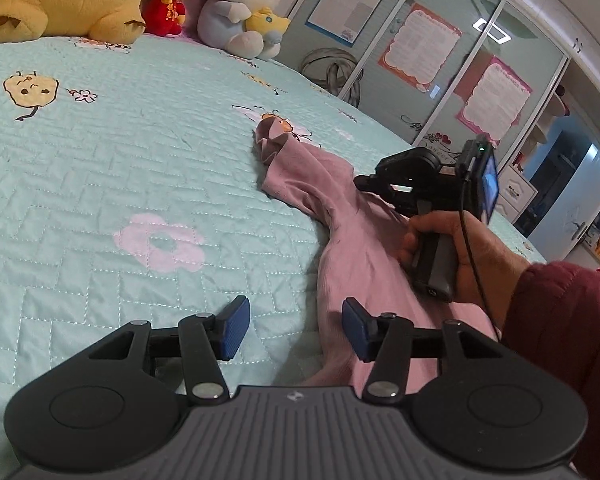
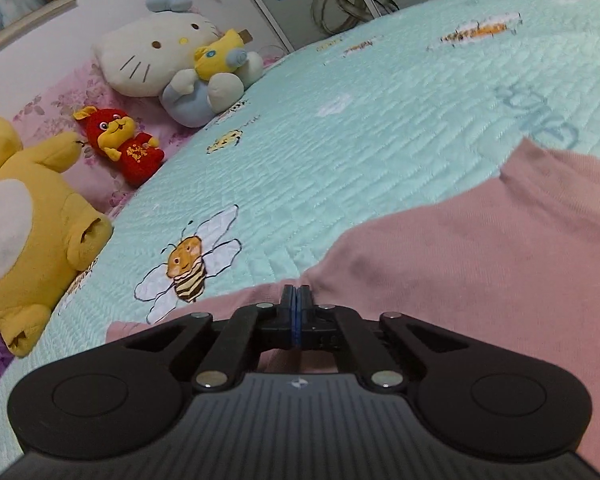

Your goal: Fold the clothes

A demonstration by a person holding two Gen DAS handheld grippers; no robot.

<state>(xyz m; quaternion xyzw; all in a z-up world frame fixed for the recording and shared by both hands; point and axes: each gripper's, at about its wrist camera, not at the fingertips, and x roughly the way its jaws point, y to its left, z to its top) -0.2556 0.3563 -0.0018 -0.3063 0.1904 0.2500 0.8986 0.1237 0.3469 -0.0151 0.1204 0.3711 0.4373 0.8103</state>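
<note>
The left gripper stood about half open with nothing between its blue pads; its right pad lay over the near edge of the pink top, though contact could not be judged. The right gripper had its pads pressed together at a ridge of the top; whether cloth was pinched between them was hard to make out. The top lay spread on the bedspread, one sleeve reaching away ahead of the left gripper. A hand gripped the right gripper's handle, hiding part of the top. The top's lower part was cut off behind both tools.
</note>
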